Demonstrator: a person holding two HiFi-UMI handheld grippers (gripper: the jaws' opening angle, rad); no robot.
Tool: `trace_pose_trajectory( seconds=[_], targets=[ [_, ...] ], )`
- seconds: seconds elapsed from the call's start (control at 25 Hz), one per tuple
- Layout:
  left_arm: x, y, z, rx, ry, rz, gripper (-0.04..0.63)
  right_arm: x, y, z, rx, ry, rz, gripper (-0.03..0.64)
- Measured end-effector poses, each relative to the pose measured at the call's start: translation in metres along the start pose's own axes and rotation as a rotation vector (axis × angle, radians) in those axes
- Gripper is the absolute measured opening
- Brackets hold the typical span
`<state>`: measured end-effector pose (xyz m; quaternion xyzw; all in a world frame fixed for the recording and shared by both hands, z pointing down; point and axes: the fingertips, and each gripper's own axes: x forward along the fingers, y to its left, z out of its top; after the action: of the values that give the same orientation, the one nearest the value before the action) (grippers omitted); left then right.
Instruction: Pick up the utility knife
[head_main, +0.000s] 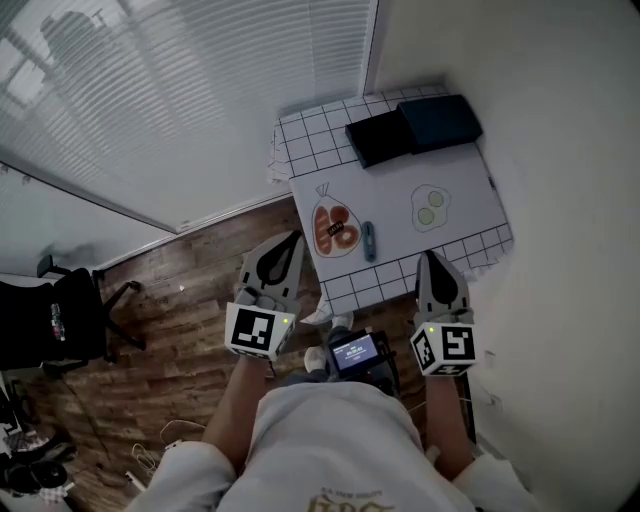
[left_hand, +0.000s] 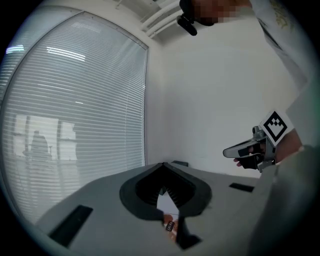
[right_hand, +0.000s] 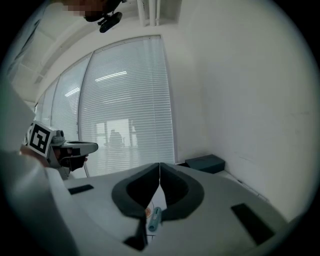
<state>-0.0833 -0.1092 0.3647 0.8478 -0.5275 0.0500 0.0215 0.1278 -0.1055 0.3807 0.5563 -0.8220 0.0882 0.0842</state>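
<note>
The blue utility knife (head_main: 369, 240) lies on the white mat of a small table (head_main: 470, 190), beside an orange packet (head_main: 335, 228). Both grippers hang short of the table's near edge, over the floor. My left gripper (head_main: 294, 237) is at the table's left corner with its jaws together and nothing in them. My right gripper (head_main: 430, 256), also shut and holding nothing, is right of the knife. In the right gripper view the knife (right_hand: 154, 218) shows below the closed jaw tips (right_hand: 159, 163). The left gripper view shows only the orange packet (left_hand: 170, 226) below its tips (left_hand: 162, 162).
Two dark boxes (head_main: 413, 128) sit at the table's far end, and a pale green item (head_main: 430, 208) lies on the mat's right. A white wall runs along the right, window blinds on the left. A black chair (head_main: 70, 310) stands on the wooden floor.
</note>
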Motion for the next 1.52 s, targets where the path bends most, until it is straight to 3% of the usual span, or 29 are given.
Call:
trace_pose_trajectory(
  seconds=[0.36,0.84,1.12,1.52],
  targets=[
    [0.043,-0.003,-0.014,0.027,0.046,-0.038,0.008,0.038,-0.017,-0.027,0.027,0.077,0.038,0.008],
    [0.069,-0.003,-0.058,0.008,0.128,-0.090,0.008,0.062,0.002,-0.086,0.007,0.247,0.069,0.008],
    [0.071,-0.009,-0.101,-0.013,0.209,-0.156,0.008,0.074,0.001,-0.122,0.020,0.318,0.027,0.008],
    [0.080,-0.031,-0.151,0.048,0.287,-0.287,0.008,0.088,0.010,-0.165,0.010,0.410,0.003,0.008]
  ],
)
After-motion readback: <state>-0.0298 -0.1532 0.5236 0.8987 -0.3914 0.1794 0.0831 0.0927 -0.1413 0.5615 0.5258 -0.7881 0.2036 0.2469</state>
